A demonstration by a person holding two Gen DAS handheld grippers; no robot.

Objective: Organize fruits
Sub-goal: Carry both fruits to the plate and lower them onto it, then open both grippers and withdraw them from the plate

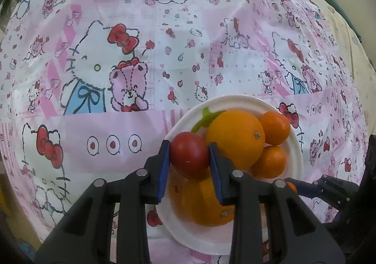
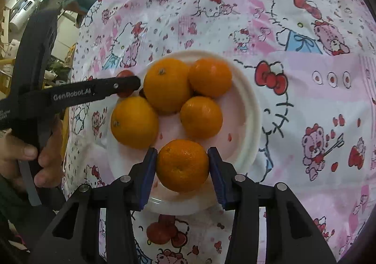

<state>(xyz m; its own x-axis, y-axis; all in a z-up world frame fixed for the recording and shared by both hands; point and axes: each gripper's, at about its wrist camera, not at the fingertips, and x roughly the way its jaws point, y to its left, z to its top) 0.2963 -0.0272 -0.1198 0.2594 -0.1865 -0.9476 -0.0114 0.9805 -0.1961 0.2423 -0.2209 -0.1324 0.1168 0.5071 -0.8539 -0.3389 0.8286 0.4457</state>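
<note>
A white plate on the pink cartoon-print tablecloth holds several oranges. My left gripper is shut on a red tomato and holds it over the plate's left side, above a large orange. Another large orange and two small oranges lie behind it. In the right wrist view my right gripper is shut on a small orange over the near rim of the plate. The left gripper with the tomato shows at the plate's left.
A green plastic stem piece lies on the plate's far left edge. The tablecloth spreads wide around the plate. A hand holds the left gripper's handle. Room clutter lies beyond the table's edge.
</note>
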